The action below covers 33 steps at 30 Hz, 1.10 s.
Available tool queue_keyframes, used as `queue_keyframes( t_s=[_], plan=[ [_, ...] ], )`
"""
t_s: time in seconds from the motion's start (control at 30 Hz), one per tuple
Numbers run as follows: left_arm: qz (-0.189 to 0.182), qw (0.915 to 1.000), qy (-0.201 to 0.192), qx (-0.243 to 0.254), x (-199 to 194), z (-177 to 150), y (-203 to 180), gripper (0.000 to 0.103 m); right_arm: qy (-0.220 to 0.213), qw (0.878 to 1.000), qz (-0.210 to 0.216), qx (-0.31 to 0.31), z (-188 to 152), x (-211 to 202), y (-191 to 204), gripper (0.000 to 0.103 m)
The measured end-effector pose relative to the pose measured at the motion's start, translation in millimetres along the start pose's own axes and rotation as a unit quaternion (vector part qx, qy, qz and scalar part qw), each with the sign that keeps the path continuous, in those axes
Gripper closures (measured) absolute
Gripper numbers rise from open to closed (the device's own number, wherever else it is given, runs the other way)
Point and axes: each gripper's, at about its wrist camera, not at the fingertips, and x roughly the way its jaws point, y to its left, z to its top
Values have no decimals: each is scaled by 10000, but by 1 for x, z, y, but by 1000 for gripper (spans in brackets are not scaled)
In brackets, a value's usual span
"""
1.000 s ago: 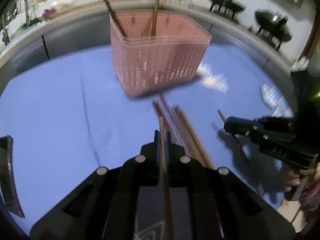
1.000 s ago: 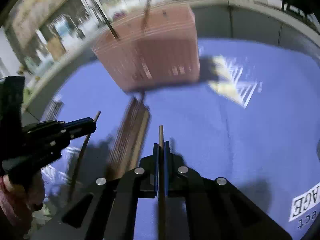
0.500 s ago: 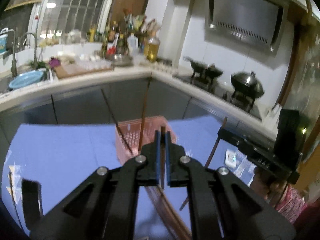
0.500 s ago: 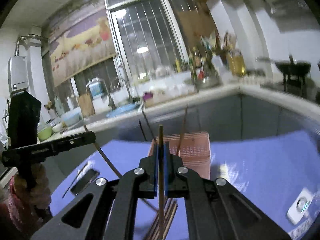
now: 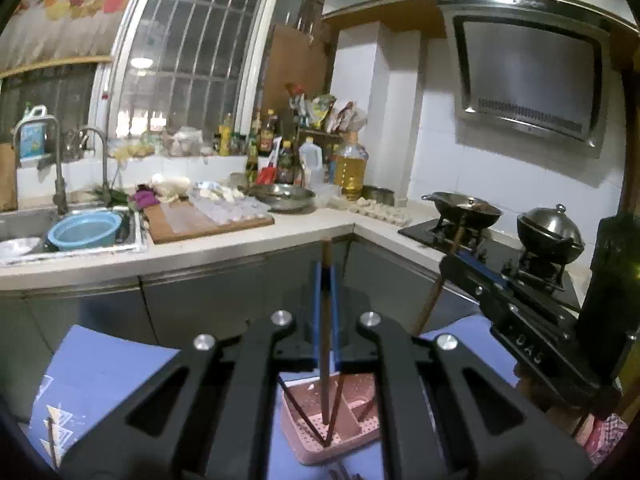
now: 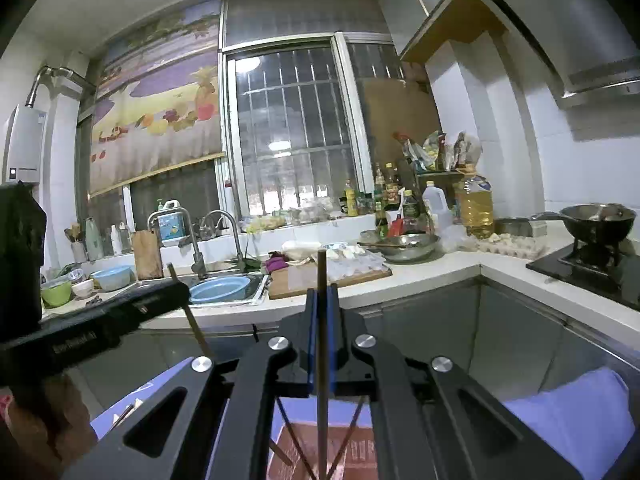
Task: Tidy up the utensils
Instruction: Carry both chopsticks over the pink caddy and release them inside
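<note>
My left gripper (image 5: 326,270) is shut on a brown chopstick (image 5: 325,344) held upright, its lower end down in the pink basket (image 5: 344,436) on the blue table. My right gripper (image 6: 321,290) is shut on another chopstick (image 6: 321,360), also upright above the basket (image 6: 352,456). Two dark chopsticks lean inside the basket. In the left wrist view the right gripper (image 5: 450,258) shows at right with its chopstick (image 5: 434,296). In the right wrist view the left gripper (image 6: 178,286) shows at left with its chopstick (image 6: 192,320).
The blue cloth table (image 5: 108,372) lies below. Behind it runs a kitchen counter with a sink (image 5: 72,236), a cutting board (image 5: 200,220), bottles and a stove with pots (image 5: 548,236). More chopsticks lie on the cloth near the basket (image 5: 340,472).
Both grippers have lifted from low over the table and tilted upward, carrying their chopsticks from beside the pile to above the pink basket. The view now looks out at the kitchen.
</note>
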Motion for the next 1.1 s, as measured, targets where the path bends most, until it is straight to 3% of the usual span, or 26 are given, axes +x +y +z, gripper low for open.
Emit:
queue_keyframes(
  t_s=[0.33,0.47,0.57,0.7,0.8,0.93,1.03,1.1],
  plan=[
    [-127,9957,912,4,58,-42,5,99,1030,9940,206,319,-59,46,-16,98],
    [-68,9911,1325,102,75,-61,-2,97,1459,9870,304,597,-71,53,-19,90],
    [-2,9899,1413,105,73,-67,-2,91,1318,9874,339,806,-65,40,-18,71],
    [-55,9930,1172,-101,42,-62,1,89,1008,9909,444,779,-46,2,-7,69],
    [-111,9952,967,-124,9,-68,2,89,895,9914,467,830,-50,-36,-1,69],
    [-157,9922,1219,-218,-24,-116,9,88,1460,9846,313,911,-101,-68,4,72],
    [-130,9833,1798,-260,-26,-165,9,88,2372,9662,65,1010,-171,-82,7,81],
    [-219,9725,2294,-344,-23,-203,8,89,2967,9477,-20,1178,-215,-87,10,84]
  ],
)
